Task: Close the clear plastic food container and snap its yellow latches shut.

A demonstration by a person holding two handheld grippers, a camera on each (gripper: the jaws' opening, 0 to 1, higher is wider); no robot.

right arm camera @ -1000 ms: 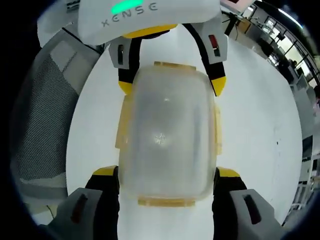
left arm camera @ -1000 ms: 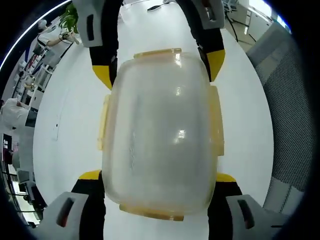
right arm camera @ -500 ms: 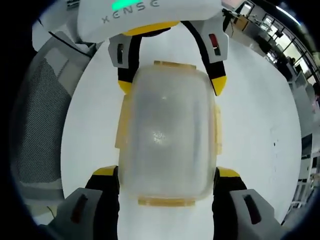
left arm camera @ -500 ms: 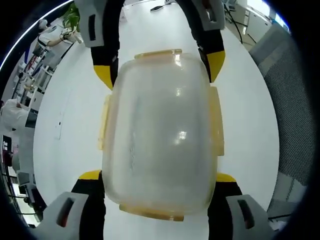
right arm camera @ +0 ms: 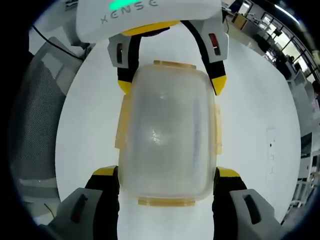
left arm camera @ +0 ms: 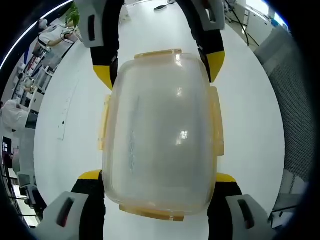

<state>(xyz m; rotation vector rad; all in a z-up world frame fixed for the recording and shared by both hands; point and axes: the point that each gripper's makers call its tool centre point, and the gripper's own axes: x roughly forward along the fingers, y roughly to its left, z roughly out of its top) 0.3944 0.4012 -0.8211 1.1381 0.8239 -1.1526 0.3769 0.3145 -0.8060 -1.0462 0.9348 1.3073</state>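
The clear plastic food container [left arm camera: 160, 130] has its lid on and is held from opposite ends by both grippers over a white table [left arm camera: 250, 125]. My left gripper [left arm camera: 157, 176] is shut on its near end, yellow fingertips [left arm camera: 90, 176] against both sides. My right gripper [left arm camera: 159, 67] clamps the far end. In the right gripper view the container [right arm camera: 167, 135] sits between my right gripper [right arm camera: 166, 172] and the left gripper [right arm camera: 171, 82]. Yellow latches [left arm camera: 216, 120] line the container's edges. Whether they are snapped down I cannot tell.
A grey mesh chair [left arm camera: 295, 100] stands beside the table, and it is in the right gripper view too [right arm camera: 35, 125]. Office desks and a person [left arm camera: 15, 112] are far off at the left, with a green plant [left arm camera: 70, 17] near them.
The table and chair behind the container have shifted slightly in both views, so the hands moved together. Both grips on the container stay the same.
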